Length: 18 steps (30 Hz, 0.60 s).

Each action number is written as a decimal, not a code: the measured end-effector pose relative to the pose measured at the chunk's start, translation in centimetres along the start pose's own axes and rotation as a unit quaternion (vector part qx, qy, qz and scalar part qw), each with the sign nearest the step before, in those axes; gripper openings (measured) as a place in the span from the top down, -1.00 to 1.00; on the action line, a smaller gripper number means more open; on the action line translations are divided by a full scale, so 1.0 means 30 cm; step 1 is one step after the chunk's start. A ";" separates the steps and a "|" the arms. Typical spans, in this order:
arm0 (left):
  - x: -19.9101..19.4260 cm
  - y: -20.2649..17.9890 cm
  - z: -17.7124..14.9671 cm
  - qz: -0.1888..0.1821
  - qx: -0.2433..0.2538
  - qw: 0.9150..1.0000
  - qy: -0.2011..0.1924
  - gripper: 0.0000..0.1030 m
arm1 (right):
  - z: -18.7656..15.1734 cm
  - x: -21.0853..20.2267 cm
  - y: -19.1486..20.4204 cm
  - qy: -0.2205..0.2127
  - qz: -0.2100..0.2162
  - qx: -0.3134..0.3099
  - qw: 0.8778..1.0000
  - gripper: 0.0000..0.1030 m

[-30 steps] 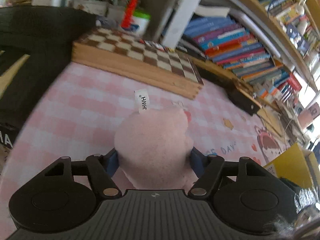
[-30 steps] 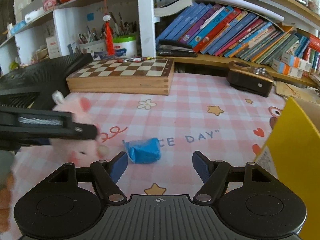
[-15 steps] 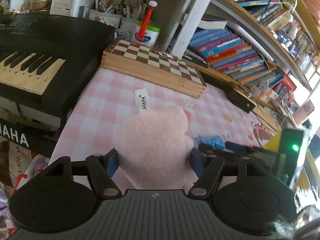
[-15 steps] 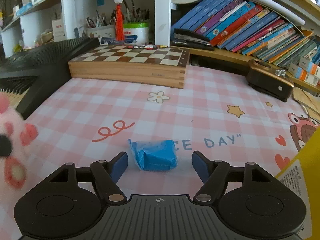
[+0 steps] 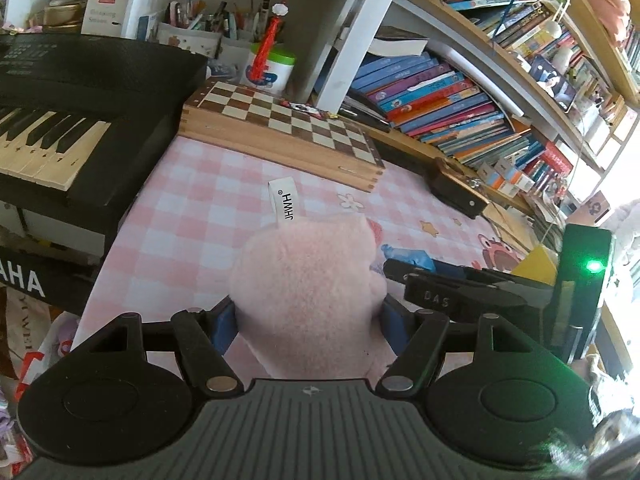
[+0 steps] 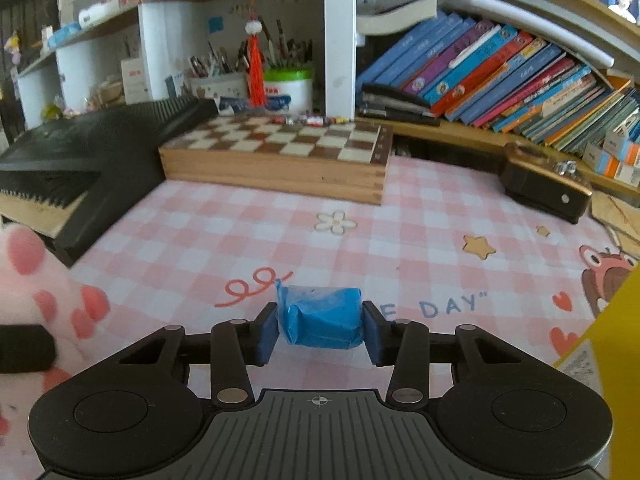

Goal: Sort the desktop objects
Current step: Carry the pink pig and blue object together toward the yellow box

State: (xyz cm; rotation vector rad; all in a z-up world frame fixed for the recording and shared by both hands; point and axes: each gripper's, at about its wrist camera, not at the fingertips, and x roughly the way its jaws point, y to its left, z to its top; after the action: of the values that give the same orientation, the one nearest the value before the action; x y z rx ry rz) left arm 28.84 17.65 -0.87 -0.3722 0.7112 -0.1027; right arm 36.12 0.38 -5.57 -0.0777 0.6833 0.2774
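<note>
A: Where's the packet (image 6: 320, 316) against the chessboard (image 6: 280, 148)?

B: On the near side of the chessboard, well apart from it, on the cloth (image 6: 400, 240). Its long axis runs across the view, crumpled ends out to the sides, roughly parallel to the board's front edge. The right gripper (image 6: 320, 334) has both pads pressed on those ends, jaws drawn in as far as the packet allows.

A: And the plush (image 5: 308, 292)?

B: Nearer than the chessboard too, left of the packet. The left gripper (image 5: 308, 324) clamps it about halfway open, pads sunk into its sides. Its long axis points away from the camera toward the board, with the white tag (image 5: 285, 202) sticking up at the far end.

A: The surface?

B: Pink-and-white checked cloth with stars, a flower and "DAY" lettering. A keyboard (image 5: 60, 120) sits left of the chessboard, leaning books (image 6: 500, 80) on the shelf right of it, a pen pot (image 6: 286, 90) just behind it. A brown box (image 6: 544, 184) lies right of the board, and a yellow box (image 6: 612, 328) at the near right edge.
</note>
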 end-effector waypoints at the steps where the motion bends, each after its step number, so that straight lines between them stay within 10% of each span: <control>1: -0.006 -0.003 -0.001 -0.002 0.000 1.000 -0.001 -0.31 | 0.004 -0.014 -0.002 -0.003 0.001 0.002 1.000 0.17; 18: -0.175 -0.079 -0.004 -0.048 -0.006 0.999 -0.024 -0.32 | 0.030 -0.304 -0.012 -0.044 0.015 0.017 0.999 0.17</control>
State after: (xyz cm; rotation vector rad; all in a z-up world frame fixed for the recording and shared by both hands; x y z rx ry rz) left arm 24.88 16.54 3.16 -0.4183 0.6465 -0.1796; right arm 30.02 -1.90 0.91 -0.0221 0.6013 0.2961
